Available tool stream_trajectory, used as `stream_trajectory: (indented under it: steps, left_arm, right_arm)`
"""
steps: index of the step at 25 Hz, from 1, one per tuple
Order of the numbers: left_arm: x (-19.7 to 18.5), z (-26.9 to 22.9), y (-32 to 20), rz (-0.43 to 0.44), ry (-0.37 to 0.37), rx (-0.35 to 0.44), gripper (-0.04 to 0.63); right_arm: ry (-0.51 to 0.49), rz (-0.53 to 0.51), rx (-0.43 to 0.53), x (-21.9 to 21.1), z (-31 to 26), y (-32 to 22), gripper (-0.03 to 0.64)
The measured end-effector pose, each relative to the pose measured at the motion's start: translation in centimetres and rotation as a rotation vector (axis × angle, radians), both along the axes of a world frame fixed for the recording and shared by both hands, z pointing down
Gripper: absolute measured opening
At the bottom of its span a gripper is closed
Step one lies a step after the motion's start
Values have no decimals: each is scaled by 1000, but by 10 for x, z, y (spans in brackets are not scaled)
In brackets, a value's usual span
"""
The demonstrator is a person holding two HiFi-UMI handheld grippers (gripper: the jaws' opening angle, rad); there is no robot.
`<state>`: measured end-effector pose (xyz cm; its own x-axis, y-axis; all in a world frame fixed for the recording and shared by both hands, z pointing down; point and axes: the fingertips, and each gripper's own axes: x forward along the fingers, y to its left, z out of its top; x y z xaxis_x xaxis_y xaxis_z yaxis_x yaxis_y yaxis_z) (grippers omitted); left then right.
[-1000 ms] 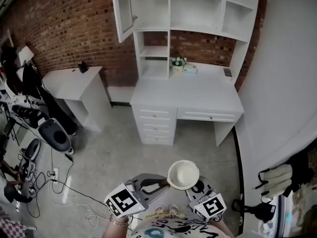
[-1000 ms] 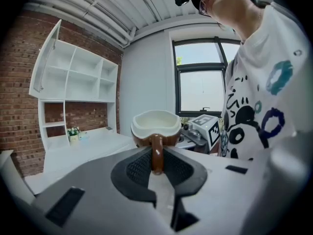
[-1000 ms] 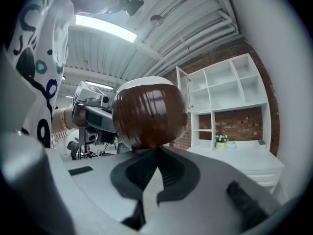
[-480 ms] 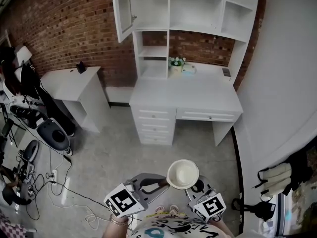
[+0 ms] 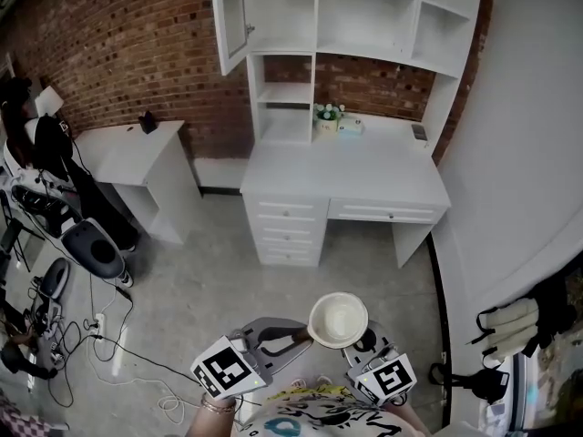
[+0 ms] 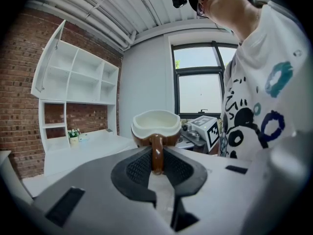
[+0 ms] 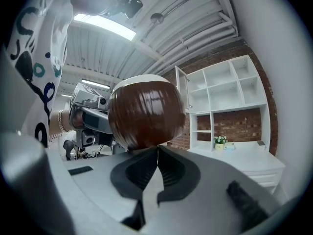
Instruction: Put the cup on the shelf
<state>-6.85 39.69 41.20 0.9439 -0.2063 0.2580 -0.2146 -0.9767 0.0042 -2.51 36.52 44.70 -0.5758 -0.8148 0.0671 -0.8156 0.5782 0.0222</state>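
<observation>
A white-flowered potted plant (image 5: 327,115) and a pale box (image 5: 349,127) are pictured on the white desk (image 5: 346,178) under the white shelf unit (image 5: 316,16); a small dark object (image 5: 148,122) is set on the white side table (image 5: 123,148).

White desk (image 5: 346,176), potted flowers (image 5: 326,121) (small), brick wall (image 5: 118,44)

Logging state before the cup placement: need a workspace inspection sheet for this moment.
Surface: white desk, mostly bare; shelf unit on it, left door open.
Job's things: brown cup, cream inside, held above the floor, short of the desk.
Clutter: potted plant and small box at the desk's back.
Grippers: left claw shut on the cup's handle; right claw shut, gripping nothing, tips by the cup's body.
Cables: loose cables on the floor, left.
Surroundings: brick wall, side table.
</observation>
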Motion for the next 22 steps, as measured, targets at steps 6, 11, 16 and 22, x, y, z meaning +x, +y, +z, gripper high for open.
stream_trajectory:
  steps: [6, 11, 16, 22]
  left_arm:
    - [-9, 3, -12, -13, -4, -23, 57]
    - [-9, 7, -29, -26, -5, -26, 57]
    - [-6, 10, -56, -46, 10, -40, 57]
    - [7, 2, -99, -71, 14, -34, 57]
  right_arm:
    - [36, -3, -38, -6, 8, -10, 26]
    - [23, -8, -43, -7, 10, -28, 26]
    - [44, -30, -59, -4, 12, -54, 26]
    - [54, -55, -52, 9, 6, -99, 26]
